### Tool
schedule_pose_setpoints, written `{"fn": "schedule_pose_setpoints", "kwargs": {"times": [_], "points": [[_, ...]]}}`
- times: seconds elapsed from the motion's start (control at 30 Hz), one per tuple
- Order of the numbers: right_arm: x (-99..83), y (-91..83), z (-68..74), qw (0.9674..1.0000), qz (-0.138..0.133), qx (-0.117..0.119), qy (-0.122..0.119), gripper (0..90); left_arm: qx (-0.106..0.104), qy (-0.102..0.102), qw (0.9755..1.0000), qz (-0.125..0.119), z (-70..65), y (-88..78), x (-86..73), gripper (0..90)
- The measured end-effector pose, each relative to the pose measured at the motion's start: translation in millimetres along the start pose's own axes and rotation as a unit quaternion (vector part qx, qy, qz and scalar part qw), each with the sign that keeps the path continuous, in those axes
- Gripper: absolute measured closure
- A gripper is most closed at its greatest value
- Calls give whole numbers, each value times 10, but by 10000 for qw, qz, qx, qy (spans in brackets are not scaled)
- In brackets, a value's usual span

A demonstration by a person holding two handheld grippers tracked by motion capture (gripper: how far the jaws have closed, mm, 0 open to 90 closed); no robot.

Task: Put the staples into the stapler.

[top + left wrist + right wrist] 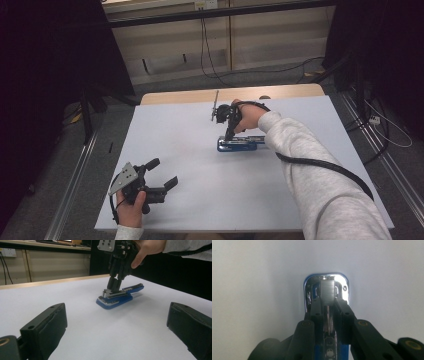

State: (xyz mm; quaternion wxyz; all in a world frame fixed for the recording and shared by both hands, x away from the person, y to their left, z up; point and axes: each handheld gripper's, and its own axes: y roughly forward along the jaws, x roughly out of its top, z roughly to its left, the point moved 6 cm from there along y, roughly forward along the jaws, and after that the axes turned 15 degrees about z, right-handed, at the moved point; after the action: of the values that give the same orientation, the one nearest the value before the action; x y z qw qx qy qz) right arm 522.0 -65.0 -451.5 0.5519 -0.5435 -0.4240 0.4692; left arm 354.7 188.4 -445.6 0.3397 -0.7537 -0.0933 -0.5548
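Observation:
A blue stapler (240,144) with a chrome front lies on the white table top (175,140), right of centre. My right gripper (229,135) points straight down onto its front end. In the right gripper view its jaws (328,301) stand close together, pads against both sides of a silver staple strip (327,291) in the stapler's (325,280) channel. The left gripper view shows the same gripper (112,288) on the stapler (117,298). My left gripper (162,172) rests near the front left of the table, open (117,335), with nothing between its jaws.
The wooden far edge of the table (200,95) shows beyond the white sheet. Black stands and cables (370,120) stand on the floor to both sides. A black cable (325,167) trails along the person's right sleeve.

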Motion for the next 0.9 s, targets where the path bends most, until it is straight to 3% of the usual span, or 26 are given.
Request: {"fn": "schedule_pose_setpoints", "kwargs": {"times": [0.4,0.5,0.7,0.9], "points": [[7,5,-2,10000,-23,3,17,770,13,0,10000,-2,3,0,1,30],[13,23,0,10000,-32,0,91,678,5,-19,10000,-8,0,2,1,30],[-22,-10,-3,9998,-170,-41,115,646,-16,-44,10000,10,2,6,0,30],[-146,-60,-25,9980,-443,-21,441,551,8,-94,9999,54,23,20,9,29]]}}
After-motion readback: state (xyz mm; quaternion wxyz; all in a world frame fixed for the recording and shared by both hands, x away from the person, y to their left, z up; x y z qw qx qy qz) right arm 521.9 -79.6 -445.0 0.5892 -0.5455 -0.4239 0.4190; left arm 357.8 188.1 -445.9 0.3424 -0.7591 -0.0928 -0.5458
